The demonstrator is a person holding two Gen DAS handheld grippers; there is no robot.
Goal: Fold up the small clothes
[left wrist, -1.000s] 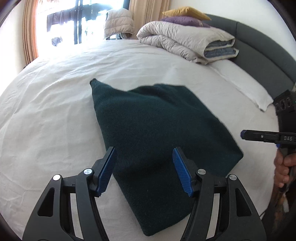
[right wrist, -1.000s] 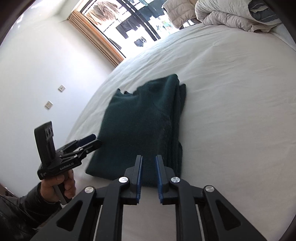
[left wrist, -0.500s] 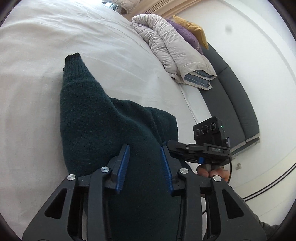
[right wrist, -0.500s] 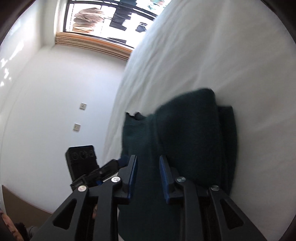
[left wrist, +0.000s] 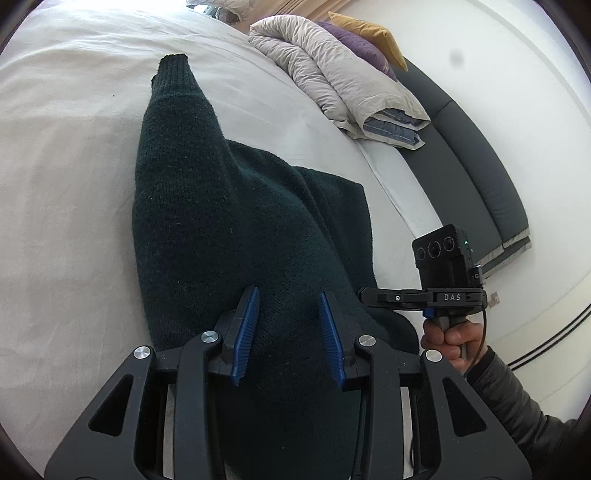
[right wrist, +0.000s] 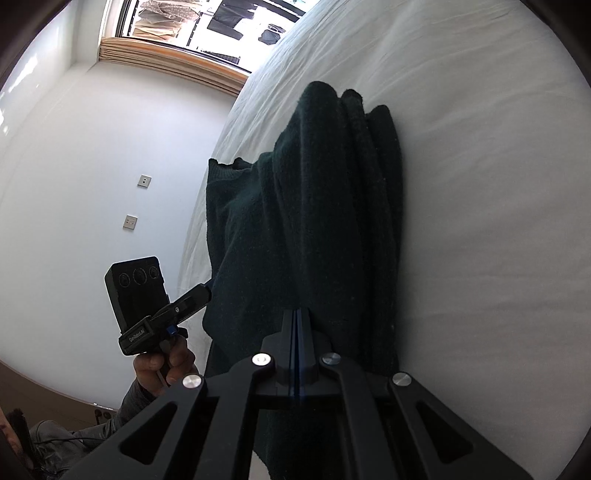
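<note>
A dark green knitted sweater [left wrist: 221, 206] lies folded lengthwise on the white bed, one cuffed sleeve end pointing away. My left gripper [left wrist: 288, 295] is shut on a thick bunch of its near edge, and the knit fills the gap between the blue pads [left wrist: 247, 332]. The right wrist view shows the sweater [right wrist: 303, 192] as stacked folds running away from my right gripper [right wrist: 298, 312], whose jaws are pressed together on a thin edge of the fabric. Each gripper appears in the other's view, at the same near edge: right gripper [left wrist: 364, 295], left gripper [right wrist: 205, 291].
White bed sheet [left wrist: 66, 147] surrounds the sweater. A folded beige duvet [left wrist: 332, 74] with purple and yellow pillows [left wrist: 365, 33] lies at the far end by the dark headboard [left wrist: 472, 147]. A person's hand [left wrist: 447, 336] holds the right gripper's handle. A window [right wrist: 221, 18] is beyond.
Both grippers came down onto the sweater's near edge and closed on it. The left jaws narrowed around a bunch of knit and the right jaws went fully together. Both views rolled.
</note>
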